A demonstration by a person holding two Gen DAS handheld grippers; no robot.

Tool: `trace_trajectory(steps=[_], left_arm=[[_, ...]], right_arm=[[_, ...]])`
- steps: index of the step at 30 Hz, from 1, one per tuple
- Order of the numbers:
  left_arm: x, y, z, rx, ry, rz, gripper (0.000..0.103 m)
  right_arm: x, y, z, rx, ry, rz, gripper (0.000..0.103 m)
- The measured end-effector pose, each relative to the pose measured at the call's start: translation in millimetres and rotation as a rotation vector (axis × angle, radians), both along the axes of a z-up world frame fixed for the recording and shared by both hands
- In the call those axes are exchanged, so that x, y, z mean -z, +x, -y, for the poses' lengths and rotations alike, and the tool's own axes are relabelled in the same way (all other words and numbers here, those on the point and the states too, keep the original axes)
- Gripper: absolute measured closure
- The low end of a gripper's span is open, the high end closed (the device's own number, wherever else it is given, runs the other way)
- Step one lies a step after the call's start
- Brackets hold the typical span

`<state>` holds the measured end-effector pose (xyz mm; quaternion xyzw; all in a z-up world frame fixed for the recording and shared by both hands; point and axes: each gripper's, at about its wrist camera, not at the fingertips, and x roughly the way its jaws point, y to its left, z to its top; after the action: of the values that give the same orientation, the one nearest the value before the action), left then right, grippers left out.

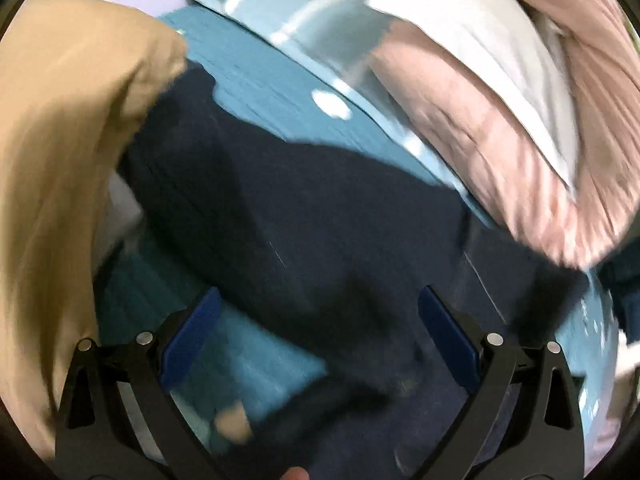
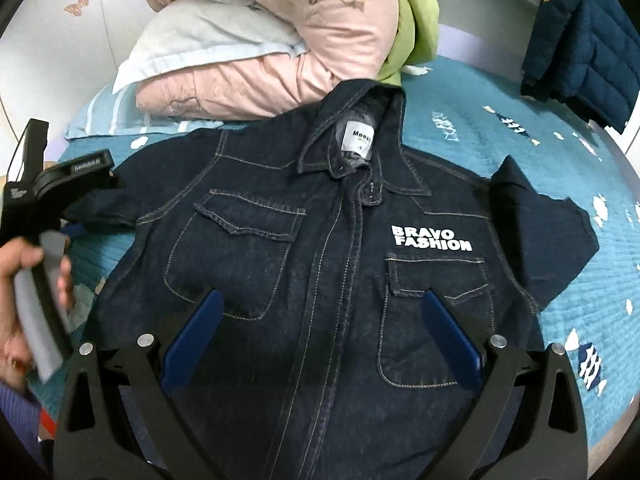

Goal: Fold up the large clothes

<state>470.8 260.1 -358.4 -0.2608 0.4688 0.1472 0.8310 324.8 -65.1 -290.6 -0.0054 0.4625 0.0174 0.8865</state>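
Dark denim button-front jacket lies flat, front up, on the teal quilted bed cover. Both hand-held grippers, left and right, gape, holding nothing. Risk I see: thick denim slipping or bunching on pinch. Left view is blurred; only right shows collar and sleeves

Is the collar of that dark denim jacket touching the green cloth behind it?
Touching. In the right wrist view the denim jacket lies flat on the bed, and its collar overlaps the edge of the green cloth, no bedspread visible between.
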Motion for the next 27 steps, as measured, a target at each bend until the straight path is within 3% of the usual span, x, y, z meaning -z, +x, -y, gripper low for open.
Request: trace_trajectory(steps=[9, 11, 12, 14, 18, 23, 27], left_arm=[[26.3, 31.5, -37.5, -0.053, -0.01, -0.039, 0.007], [21.1, 29.2, -41.1, -0.068, -0.004, -0.008, 0.039], [17.3, 30.5, -42.0, -0.058, 0.009, 0.001, 0.045], [7.8, 28.9, -41.0, -0.03, 0.024, 0.038, 0.074], [-25.4, 18.3, -21.6, 0.059, 0.125, 0.165, 0.094], [-73.0, 4.0, 32.1, 0.221, 0.299, 0.305, 0.097], [-113.5, -18.2, 121.3, 0.439, 0.399, 0.449, 0.097]], right_arm=[[22.3, 16.9, 7.3, 0.017, 0.007, -0.03, 0.007], [23.5, 23.0, 2.6, 0.005, 0.007, -0.016, 0.007], [24.4, 26.4, -0.8, -0.002, 0.008, -0.013, 0.007], [25.1, 32.7, -7.0, -0.011, 0.023, -0.011, 0.007], [27.7, 44.3, -20.3, -0.041, 0.089, -0.011, 0.007], [24.3, 49.2, -8.3, -0.014, 0.187, -0.017, 0.007], [13.2, 37.9, 42.1, 0.108, 0.168, 0.048, 0.007]])
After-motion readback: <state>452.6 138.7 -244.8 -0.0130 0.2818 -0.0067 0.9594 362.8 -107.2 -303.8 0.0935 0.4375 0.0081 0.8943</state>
